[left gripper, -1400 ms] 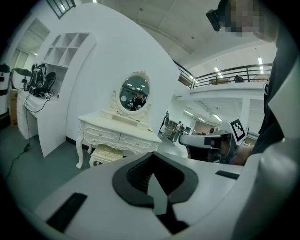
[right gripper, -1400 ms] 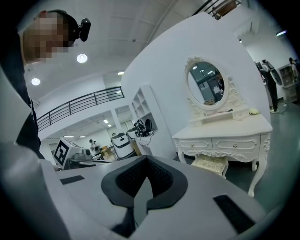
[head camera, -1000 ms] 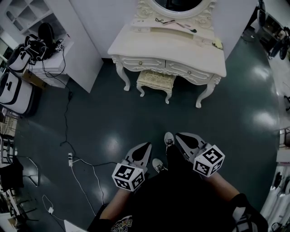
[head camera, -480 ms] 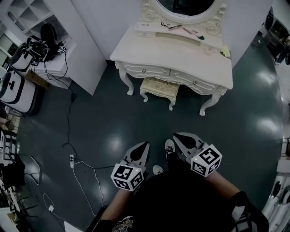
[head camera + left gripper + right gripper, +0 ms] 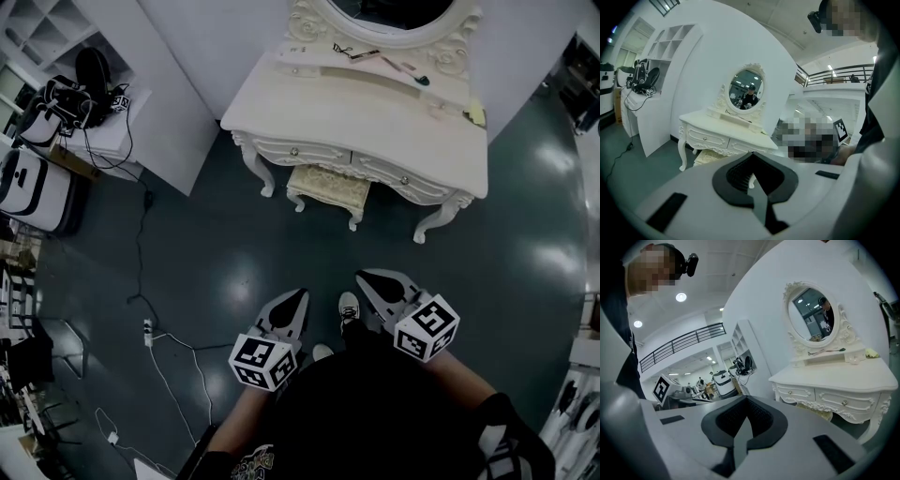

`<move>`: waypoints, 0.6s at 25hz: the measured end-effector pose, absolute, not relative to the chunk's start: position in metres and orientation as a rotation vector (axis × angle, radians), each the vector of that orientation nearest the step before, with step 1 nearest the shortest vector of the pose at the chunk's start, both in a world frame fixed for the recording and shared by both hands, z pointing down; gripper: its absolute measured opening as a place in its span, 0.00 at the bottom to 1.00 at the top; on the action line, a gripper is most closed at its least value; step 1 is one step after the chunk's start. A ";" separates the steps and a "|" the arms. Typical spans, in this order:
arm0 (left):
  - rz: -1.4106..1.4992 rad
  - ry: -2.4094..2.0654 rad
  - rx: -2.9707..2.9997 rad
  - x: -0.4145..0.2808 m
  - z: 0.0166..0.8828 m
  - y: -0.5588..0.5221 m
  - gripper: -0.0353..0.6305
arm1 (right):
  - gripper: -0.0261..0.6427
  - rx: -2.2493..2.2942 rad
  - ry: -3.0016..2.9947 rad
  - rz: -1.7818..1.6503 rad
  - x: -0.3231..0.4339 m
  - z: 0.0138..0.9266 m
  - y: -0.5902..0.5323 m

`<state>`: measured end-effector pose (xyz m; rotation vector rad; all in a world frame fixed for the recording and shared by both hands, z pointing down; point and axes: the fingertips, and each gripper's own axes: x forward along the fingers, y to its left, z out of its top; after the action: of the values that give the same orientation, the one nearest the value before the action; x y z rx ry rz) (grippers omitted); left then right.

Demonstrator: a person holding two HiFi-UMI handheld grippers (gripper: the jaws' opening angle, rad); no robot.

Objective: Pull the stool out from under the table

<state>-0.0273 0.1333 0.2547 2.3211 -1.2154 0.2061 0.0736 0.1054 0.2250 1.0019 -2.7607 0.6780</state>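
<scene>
A cream cushioned stool (image 5: 328,187) stands tucked under the front of a white dressing table (image 5: 272,89) with an oval mirror. Both grippers hang over the dark floor, well short of the stool. My left gripper (image 5: 300,295) is shut and holds nothing. My right gripper (image 5: 364,277) is shut and holds nothing as well. The left gripper view has the closed left gripper (image 5: 752,158) low in the picture, with the table (image 5: 724,127) and stool (image 5: 708,158) beyond. Past the closed right gripper (image 5: 746,400) in the right gripper view are the table (image 5: 834,376) and a strip of stool (image 5: 818,411).
A white partition wall (image 5: 164,84) stands left of the table. Bags and headsets (image 5: 56,103) pile up at far left. Cables (image 5: 139,253) and a power strip (image 5: 145,330) lie on the floor at left. The person's shoes (image 5: 349,307) are between the grippers.
The person has stepped towards the dressing table, carrying both grippers forward. Table and stool sit a little closer in the head view. Both pairs of jaws stay shut.
</scene>
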 end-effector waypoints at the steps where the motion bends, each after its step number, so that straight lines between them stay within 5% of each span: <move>1: 0.210 -1.216 2.321 -0.025 0.254 0.128 0.05 | 0.08 1.000 -2.762 0.680 0.075 0.225 0.100; 15: 0.214 -1.261 2.329 -0.003 0.245 0.057 0.05 | 0.08 0.961 -2.794 0.665 0.098 0.218 0.029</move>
<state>-0.0028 0.0574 0.2454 2.3287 -1.2608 0.2136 0.0977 0.0292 0.2184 0.9610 -2.7942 0.6652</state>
